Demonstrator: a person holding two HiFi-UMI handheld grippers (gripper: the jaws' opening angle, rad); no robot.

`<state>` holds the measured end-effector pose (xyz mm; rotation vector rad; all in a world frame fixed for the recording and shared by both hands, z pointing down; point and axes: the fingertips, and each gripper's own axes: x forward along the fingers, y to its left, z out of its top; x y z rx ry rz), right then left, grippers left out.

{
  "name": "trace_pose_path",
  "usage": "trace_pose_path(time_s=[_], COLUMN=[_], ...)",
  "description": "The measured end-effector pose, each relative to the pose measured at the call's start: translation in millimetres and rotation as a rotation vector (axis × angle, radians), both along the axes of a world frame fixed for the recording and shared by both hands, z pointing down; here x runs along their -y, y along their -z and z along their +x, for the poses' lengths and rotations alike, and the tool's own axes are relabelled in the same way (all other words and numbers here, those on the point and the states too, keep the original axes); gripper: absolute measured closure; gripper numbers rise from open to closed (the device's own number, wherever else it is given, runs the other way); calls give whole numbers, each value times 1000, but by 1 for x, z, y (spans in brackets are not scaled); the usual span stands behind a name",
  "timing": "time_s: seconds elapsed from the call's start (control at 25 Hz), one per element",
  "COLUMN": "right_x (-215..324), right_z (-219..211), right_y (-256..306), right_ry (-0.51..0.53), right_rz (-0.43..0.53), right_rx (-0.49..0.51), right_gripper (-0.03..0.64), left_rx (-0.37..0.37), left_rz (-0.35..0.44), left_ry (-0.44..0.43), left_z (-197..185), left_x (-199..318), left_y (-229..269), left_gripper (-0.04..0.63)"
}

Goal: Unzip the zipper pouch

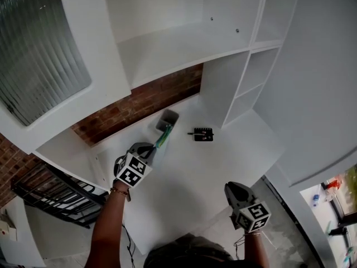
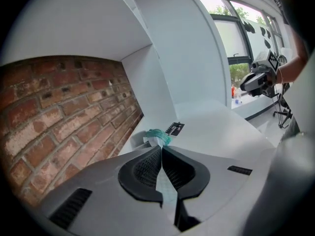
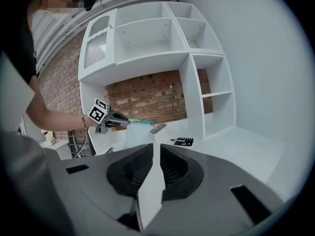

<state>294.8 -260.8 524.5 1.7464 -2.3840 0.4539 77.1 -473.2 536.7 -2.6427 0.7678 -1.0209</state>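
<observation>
On your left, the left gripper (image 2: 161, 148) has its jaws pinched tight on the zipper pouch (image 3: 137, 134). The pouch is a thin, see-through film bag that hangs from that grip above the white desk (image 1: 217, 166), close to the brick wall (image 2: 59, 112). Its teal zipper edge (image 2: 158, 136) runs out past the jaw tips. A grey tab (image 3: 157, 128) juts from the far end, though it is not clear whether that is the slider pull.

Expect the pouch to be very light, limp and probably slick. It will likely fold, swing and slide in the pads rather than resist you. The zipper band looks like its stiffest part, so keep your pinch on or just under it, and take the pull itself with the other tongs so the two grips work against each other.

Further right, a small black part (image 1: 202, 134) lies on the desk, apart from the pouch and touched by nothing.

At the right, your right gripper (image 3: 156, 149) has its jaws drawn almost together, leaving only a narrow slit. They hold nothing, and the gripper is well apart from the pouch.
</observation>
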Motion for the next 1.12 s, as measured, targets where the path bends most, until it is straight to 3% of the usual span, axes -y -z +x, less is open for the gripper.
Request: trace_pose_path(time_s=[0.36, 0.72, 1.12], right_x=[-12, -18, -28], right_z=[8, 0, -11], right_y=[-4, -8, -7], right_ry=[-25, -19, -7], right_rz=[-15, -17, -16], right_rx=[6, 9, 4], right_gripper=[575, 575, 575], left_rx=[-62, -175, -219], left_rz=[-85, -216, -297], left_ry=[-56, 3, 49], left_z=[25, 17, 6], left_x=[-32, -60, -99], left_y=[-28, -54, -72], left_gripper=[588, 586, 586])
